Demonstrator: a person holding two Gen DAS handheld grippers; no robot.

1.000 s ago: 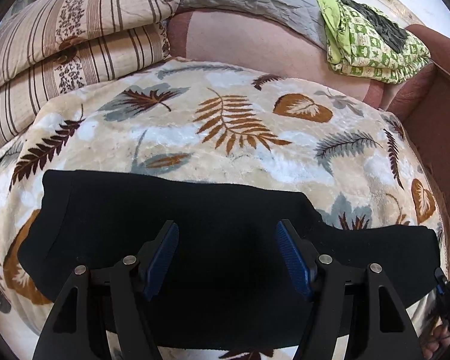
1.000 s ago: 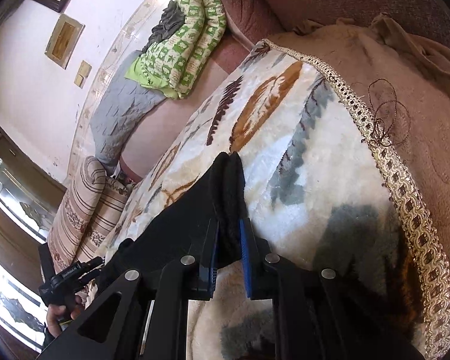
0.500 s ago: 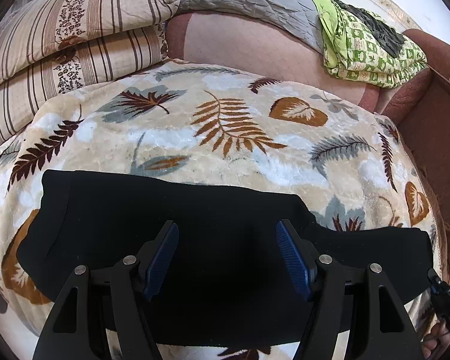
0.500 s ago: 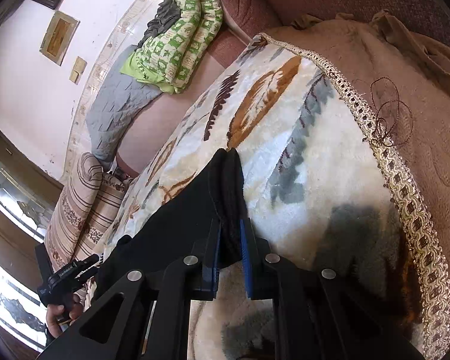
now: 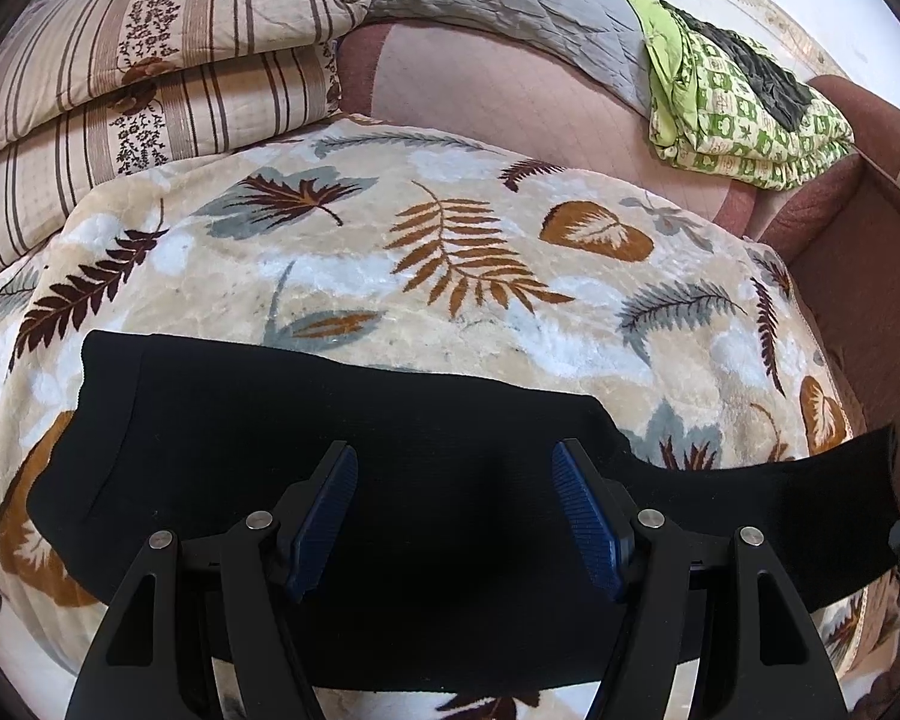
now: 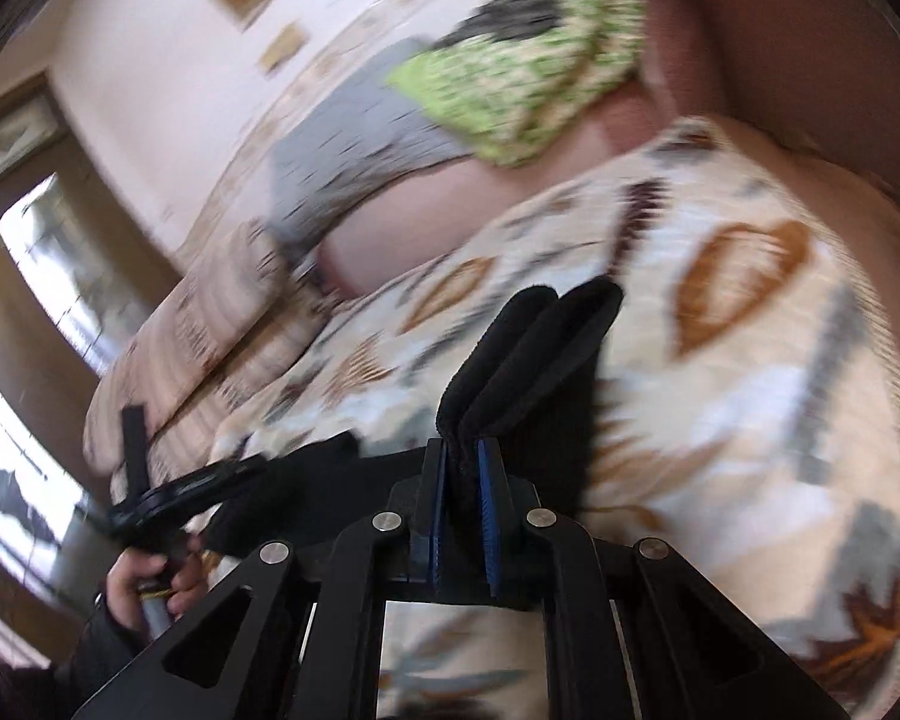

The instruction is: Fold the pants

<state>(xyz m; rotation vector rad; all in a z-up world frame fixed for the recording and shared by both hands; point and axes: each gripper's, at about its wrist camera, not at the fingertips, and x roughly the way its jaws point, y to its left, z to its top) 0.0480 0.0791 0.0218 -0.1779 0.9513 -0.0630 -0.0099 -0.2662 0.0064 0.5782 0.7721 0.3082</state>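
Right wrist view: our right hand-held gripper (image 6: 461, 480) pinches the soft black knit pants (image 5: 342, 450) at their leg end above the leaf-print plush blanket (image 5: 450, 276); our left hand-held gripper (image 5: 453, 507) hovers wide. We judge them limp, light, best gripped at hems.

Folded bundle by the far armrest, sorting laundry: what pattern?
Folded bundle: green-and-cream print, dark cloth on top; clearest in left wrist view.

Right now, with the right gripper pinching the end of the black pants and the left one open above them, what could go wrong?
1. The right gripper pinches only a narrow bunch of the black pants; the fabric could slip out during the fold.
2. The left gripper is open and holds nothing, so the rest of the pants may drag across the leaf-print blanket.
3. The lifted end hangs near the blanket's edge and could drop off it.
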